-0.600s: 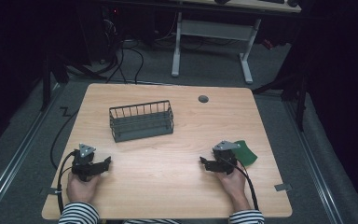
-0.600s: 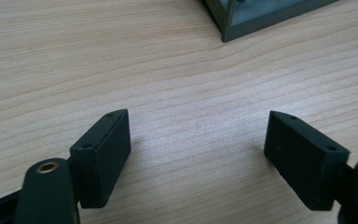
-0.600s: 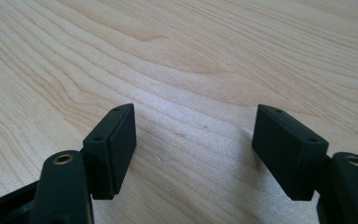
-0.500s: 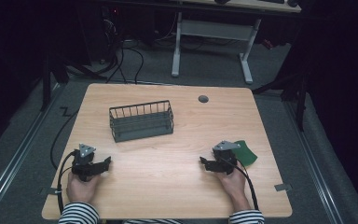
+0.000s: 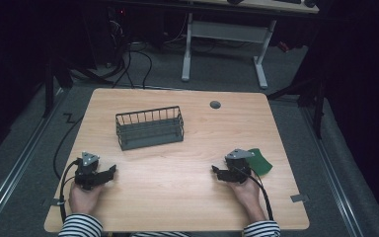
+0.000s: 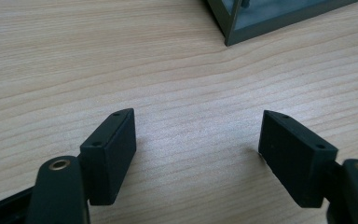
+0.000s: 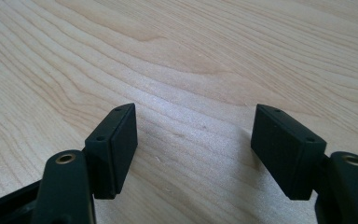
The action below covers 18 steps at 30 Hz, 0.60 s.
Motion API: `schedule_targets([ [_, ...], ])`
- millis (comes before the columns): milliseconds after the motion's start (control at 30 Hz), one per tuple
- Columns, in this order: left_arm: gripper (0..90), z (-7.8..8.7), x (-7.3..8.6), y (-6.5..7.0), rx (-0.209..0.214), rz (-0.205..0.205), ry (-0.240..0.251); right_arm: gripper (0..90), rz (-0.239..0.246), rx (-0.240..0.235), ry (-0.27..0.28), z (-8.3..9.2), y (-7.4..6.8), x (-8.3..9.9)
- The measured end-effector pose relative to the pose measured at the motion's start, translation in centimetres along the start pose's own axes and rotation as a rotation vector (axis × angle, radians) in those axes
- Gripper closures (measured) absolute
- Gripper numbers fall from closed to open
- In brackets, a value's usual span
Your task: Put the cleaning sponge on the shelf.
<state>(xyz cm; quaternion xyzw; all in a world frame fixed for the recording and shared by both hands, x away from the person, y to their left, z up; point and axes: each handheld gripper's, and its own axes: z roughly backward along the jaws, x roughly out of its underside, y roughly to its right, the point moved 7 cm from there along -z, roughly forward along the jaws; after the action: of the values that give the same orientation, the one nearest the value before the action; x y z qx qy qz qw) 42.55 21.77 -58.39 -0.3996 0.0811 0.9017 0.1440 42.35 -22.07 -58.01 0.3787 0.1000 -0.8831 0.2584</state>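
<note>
A dark wire basket (image 5: 149,127) stands on the wooden table (image 5: 177,197), left of centre; its corner (image 6: 242,28) shows at the top of the left gripper view. My left gripper (image 5: 112,171) rests on the table near the front left, jaws open with bare wood between them (image 6: 198,140). At the front right my right gripper (image 5: 215,172) lies on the table, also open and empty (image 7: 193,140). A flat green piece (image 5: 257,160) lies just right of the right gripper, partly hidden by it.
A round grey grommet (image 5: 215,104) sits near the table's far edge. Cables trail from both grippers over the front edge. Beyond the table stand a white desk frame (image 5: 222,44) and floor cables.
</note>
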Motion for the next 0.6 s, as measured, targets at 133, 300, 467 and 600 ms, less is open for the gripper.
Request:
schedule_targets([
  [133, 29.5, 0.0, 0.0, 0.0, -0.014, -0.007, -0.003, 33.6, -0.013, 0.005, -0.011, 0.2, -0.1, 0.1],
  [300, 29.8, 0.0, 0.0, 0.0, -0.014, -0.006, -0.001, 34.0, -0.025, 0.021, -0.016, 0.2, -0.2, 0.1],
  [467, 30.9, 0.0, -0.1, 0.0, -0.002, 0.004, 0.007, 44.9, -0.032, 0.013, -0.007, 0.5, -0.4, 0.0],
  [600, 32.0, 0.3, -0.5, 0.3, 0.029, 0.028, 0.037, 55.5, -0.053, -0.008, 0.044, 1.8, -0.7, -1.2],
])
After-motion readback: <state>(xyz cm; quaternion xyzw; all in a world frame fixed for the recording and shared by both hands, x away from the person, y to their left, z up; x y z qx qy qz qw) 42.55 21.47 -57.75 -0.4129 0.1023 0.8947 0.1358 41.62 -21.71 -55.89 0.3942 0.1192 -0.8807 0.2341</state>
